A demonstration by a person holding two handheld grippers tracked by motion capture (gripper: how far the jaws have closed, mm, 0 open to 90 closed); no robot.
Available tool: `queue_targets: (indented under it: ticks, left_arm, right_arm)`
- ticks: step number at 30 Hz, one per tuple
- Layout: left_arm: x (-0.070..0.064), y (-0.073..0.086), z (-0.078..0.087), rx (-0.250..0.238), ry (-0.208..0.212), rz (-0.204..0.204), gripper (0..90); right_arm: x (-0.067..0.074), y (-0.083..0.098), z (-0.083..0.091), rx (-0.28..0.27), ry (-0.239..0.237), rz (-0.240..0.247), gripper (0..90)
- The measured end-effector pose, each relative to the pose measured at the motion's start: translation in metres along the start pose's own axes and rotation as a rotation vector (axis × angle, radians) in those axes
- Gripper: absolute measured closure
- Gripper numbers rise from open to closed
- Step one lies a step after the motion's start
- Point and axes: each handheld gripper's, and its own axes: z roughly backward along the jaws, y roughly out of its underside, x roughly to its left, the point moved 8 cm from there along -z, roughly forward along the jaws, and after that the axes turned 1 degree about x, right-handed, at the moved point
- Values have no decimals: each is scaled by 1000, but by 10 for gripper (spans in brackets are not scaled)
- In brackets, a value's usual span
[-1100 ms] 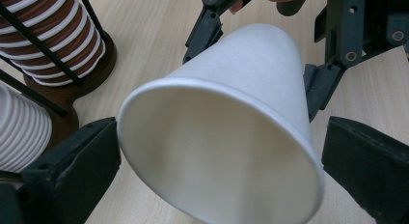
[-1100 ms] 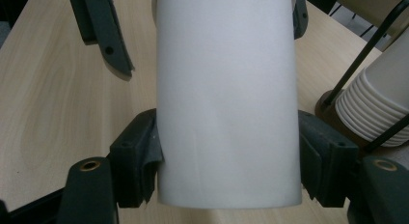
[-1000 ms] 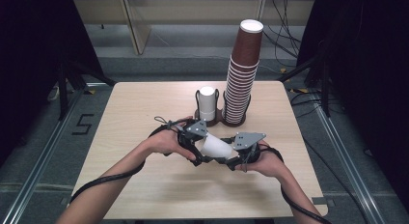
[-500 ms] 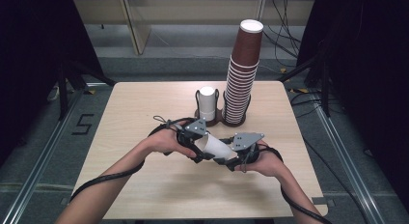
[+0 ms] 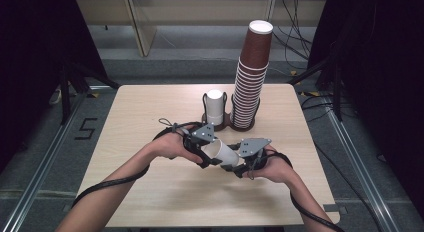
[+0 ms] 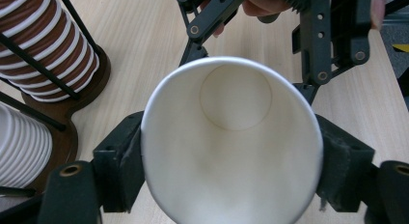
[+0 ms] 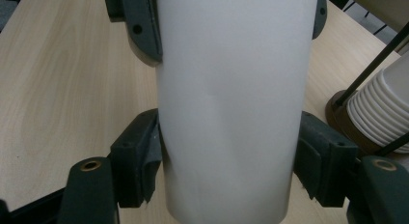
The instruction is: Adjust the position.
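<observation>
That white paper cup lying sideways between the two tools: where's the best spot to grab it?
On its side wall, pinched across the width, one pad on each side. The white cup is a thin open cone held level above the table. The left gripper comes in at the mouth end, its jaws having just closed beside the rim; the right gripper clamps the narrower base end.

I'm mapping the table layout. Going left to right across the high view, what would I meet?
Left gripper → white cup held between both → right gripper. Farther back: short white cup stack → tall brown cup stack.
</observation>
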Motion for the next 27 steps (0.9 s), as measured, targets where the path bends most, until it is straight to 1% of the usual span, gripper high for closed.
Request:
queue_targets:
  ticks: [1, 3, 4, 6, 7, 8, 9, 11, 12, 14, 15, 16, 17, 18, 19, 20, 21, 22, 24, 25, 26, 27]
  left_arm:
    - [0, 0, 0, -1, 1, -6, 260]
    - [-1, 0, 1, 3, -2, -16, 269]
    - [-1, -1, 1, 1, -2, -19, 273]
    - [-1, -1, 1, 2, -1, -24, 284]
    - [-1, -2, 1, 3, -7, -26, 289]
    - [-1, -2, 1, 4, -8, -28, 296]
    - [-1, -2, 2, 13, -10, -43, 299]
    - [-2, -2, 3, 27, -13, -54, 306]
    - [-2, -3, 2, 24, -13, -56, 308]
    - [-3, -4, 3, 35, -18, -73, 310]
    - [-3, -5, 3, 44, -21, -85, 312]
    - [-4, -5, 3, 61, -22, -94, 313]
    - [-4, -6, 3, 72, -29, -107, 313]
    - [-6, -8, 3, 72, -33, -103, 314]
    - [-6, -8, 4, 86, -31, -115, 314]
    - [-7, -10, 3, 89, -36, -119, 314]
    - [-7, -11, 4, 100, -37, -126, 314]
    - [-8, -12, 4, 116, -37, -141, 314]
    - [-8, -14, 5, 130, -42, -153, 314]
    - [-8, -15, 6, 139, -45, -162, 314]
    - [-8, -16, 7, 144, -46, -168, 315]
    - [-8, -17, 7, 147, -45, -168, 315]
  right_arm:
    - [1, 1, 0, 6, 1, -16, 328]
    - [1, 1, 0, 4, -1, -19, 329]
    - [0, 0, 0, -2, 1, 4, 330]
    - [-1, -1, 0, 0, 1, 11, 330]
    - [-3, -1, 0, -1, 15, 33, 330]
    - [-3, -1, 0, 1, 14, 32, 331]
    - [-3, -1, 0, 2, 12, 30, 331]
    - [-3, -2, 0, 1, 11, 30, 330]
    - [-1, -2, -1, 3, -1, 12, 330]
    - [-1, -2, -1, 5, 4, 9, 323]
    - [0, -1, -1, 11, 4, -8, 316]
    - [1, -2, -2, 11, -10, -5, 308]
    - [0, -2, -2, 13, -5, 5, 303]
    - [1, -2, -3, 21, -3, -4, 288]
    - [0, -2, -4, 27, 5, 15, 268]
    - [-1, -2, -4, 30, 8, 20, 251]
    - [1, -1, -6, 38, 2, 0, 229]
    - [1, -1, -6, 45, 0, -2, 206]
    - [0, 0, -7, 50, 9, -9, 170]
    - [1, 1, -7, 56, 9, -10, 162]
    - [-1, 1, -7, 52, 23, 0, 158]
    - [-2, 2, -7, 53, 26, -2, 157]
